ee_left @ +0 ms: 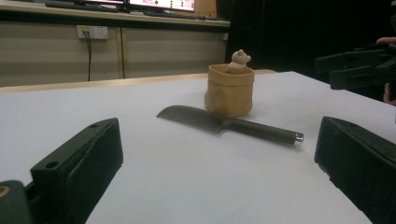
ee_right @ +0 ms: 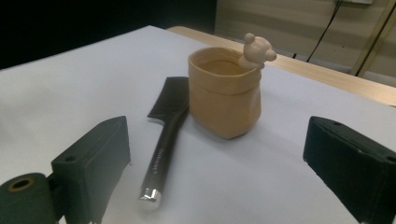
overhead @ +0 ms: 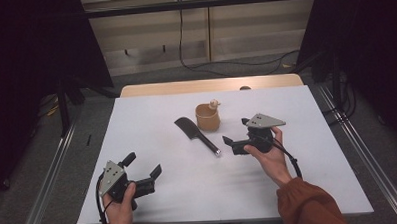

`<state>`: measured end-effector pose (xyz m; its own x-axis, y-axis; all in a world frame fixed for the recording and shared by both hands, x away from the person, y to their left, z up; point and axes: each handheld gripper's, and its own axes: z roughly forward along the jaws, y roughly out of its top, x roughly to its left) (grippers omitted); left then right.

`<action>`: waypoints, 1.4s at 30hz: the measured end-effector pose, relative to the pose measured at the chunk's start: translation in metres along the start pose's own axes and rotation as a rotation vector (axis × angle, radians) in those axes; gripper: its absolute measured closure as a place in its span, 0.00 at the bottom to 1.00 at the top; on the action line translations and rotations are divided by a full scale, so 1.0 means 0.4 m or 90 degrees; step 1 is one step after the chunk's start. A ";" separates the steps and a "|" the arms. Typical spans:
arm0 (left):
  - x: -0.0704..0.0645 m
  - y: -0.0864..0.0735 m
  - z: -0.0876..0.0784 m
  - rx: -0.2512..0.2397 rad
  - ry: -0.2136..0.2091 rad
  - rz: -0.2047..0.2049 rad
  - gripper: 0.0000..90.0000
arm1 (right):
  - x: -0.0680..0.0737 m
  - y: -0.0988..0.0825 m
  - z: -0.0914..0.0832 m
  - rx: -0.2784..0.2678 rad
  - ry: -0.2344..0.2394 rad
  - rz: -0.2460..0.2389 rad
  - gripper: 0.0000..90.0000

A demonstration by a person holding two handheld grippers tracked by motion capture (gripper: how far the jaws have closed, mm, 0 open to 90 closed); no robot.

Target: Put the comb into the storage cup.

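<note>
I am holding the left gripper spread near the table's front-left corner; the right gripper, spread too, is facing the comb and tan cup mid-table.

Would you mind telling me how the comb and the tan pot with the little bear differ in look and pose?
The comb is black, long and thin, with a metal-capped handle end; the pot is tan, short and rounded. The comb lies flat, while the pot stands upright with its mouth open. The pot carries a small bear figure at its rim; the comb is plain. Both rest on the white table, close together, and neither is held.
</note>
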<state>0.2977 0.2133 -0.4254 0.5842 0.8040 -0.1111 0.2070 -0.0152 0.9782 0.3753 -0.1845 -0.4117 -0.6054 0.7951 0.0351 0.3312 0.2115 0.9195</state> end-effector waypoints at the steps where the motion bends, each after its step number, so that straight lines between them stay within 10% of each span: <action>1: 0.000 0.000 0.000 0.002 -0.002 0.004 0.01 | 0.001 0.003 0.009 0.005 0.008 0.007 0.07; 31: -0.010 -0.001 0.010 0.012 -0.024 0.014 0.01 | 0.000 0.069 0.194 0.282 0.128 0.007 0.09; 42: -0.008 -0.002 0.013 0.020 -0.027 0.013 0.01 | 0.015 0.083 0.228 0.327 0.160 -0.011 0.08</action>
<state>0.2999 0.2077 -0.4267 0.6205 0.7779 -0.0993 0.2192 -0.0505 0.9744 0.4488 -0.1209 -0.4166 -0.7471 0.6421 0.1717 0.5907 0.5231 0.6144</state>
